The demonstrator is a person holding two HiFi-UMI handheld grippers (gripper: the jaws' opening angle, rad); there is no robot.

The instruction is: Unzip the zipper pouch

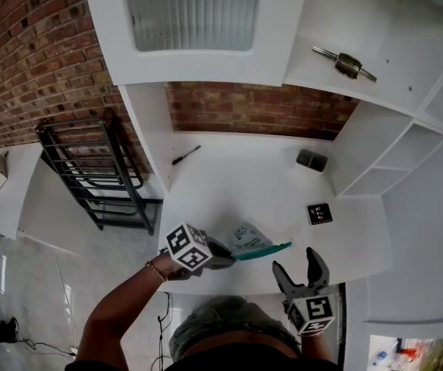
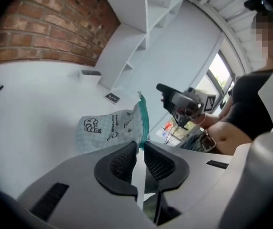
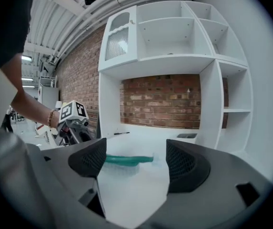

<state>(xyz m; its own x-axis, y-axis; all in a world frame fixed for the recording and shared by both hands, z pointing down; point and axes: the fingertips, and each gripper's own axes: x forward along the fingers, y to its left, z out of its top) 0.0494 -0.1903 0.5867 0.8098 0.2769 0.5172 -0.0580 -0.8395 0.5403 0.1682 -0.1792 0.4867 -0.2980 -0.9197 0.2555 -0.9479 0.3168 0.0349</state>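
Pinches the zipper pouch by its left end with the left gripper, pads brought nearly together on the fabric just below the end of the teal zipper. Holds the right gripper wide apart and empty just right of the pouch, with the zipper's free end ahead of the gap and touching neither pad. Nothing standing between those jaws and the zipper. Beyond the pouch and to its right, near it, a black square marker tile flat on the white table. Further beyond the pouch, a small dark grey tray close to the brick wall. Far beyond the pouch to its left, a slim black tool, too small to name. Well left of the pouch, off the table, a black metal rack. High above the pouch, white shelves with a metal object on one. As for the pouch itself: on the table by its front edge, pale checked fabric printed with small black drawings and lettering too fine to read, body spread away from the person, teal zipper along the near edge. Cannot tell whether the zipper is closed along its whole length.
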